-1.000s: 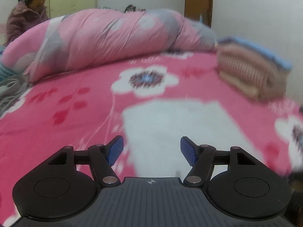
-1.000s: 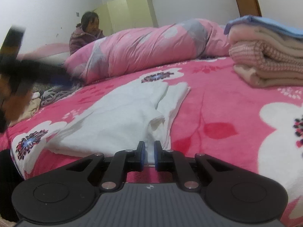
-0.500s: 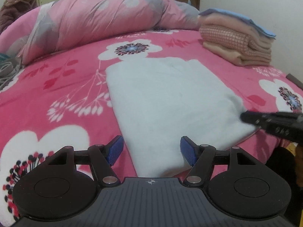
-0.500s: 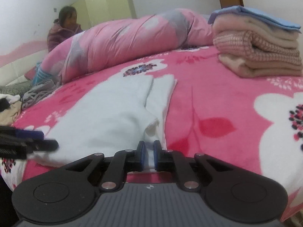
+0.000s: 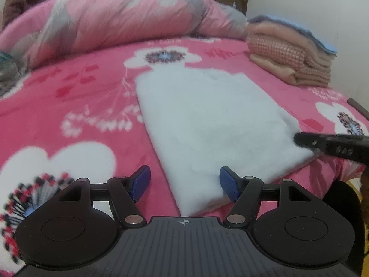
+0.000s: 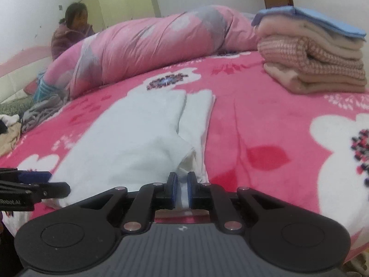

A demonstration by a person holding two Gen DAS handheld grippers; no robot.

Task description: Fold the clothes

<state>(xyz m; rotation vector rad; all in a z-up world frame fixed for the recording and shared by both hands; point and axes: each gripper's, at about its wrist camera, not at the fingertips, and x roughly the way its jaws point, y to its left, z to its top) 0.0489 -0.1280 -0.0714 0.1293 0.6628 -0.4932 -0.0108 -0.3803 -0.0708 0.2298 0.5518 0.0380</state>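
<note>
on the pink bed (image 6: 265,124), right hand-held gripper (image 6: 182,188) pinches white garment (image 6: 138,133); left hand-held gripper (image 5: 184,184) open.

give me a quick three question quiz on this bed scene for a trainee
1. True or false: the right gripper is shut on the white garment.
2. What lies on top of the folded stack by the wall? A) blue cloth B) black sock C) green towel
3. Fill in: the left gripper has its jaws ____ at the garment's near corner.

Key: 1 true; 2 A; 3 open
</note>
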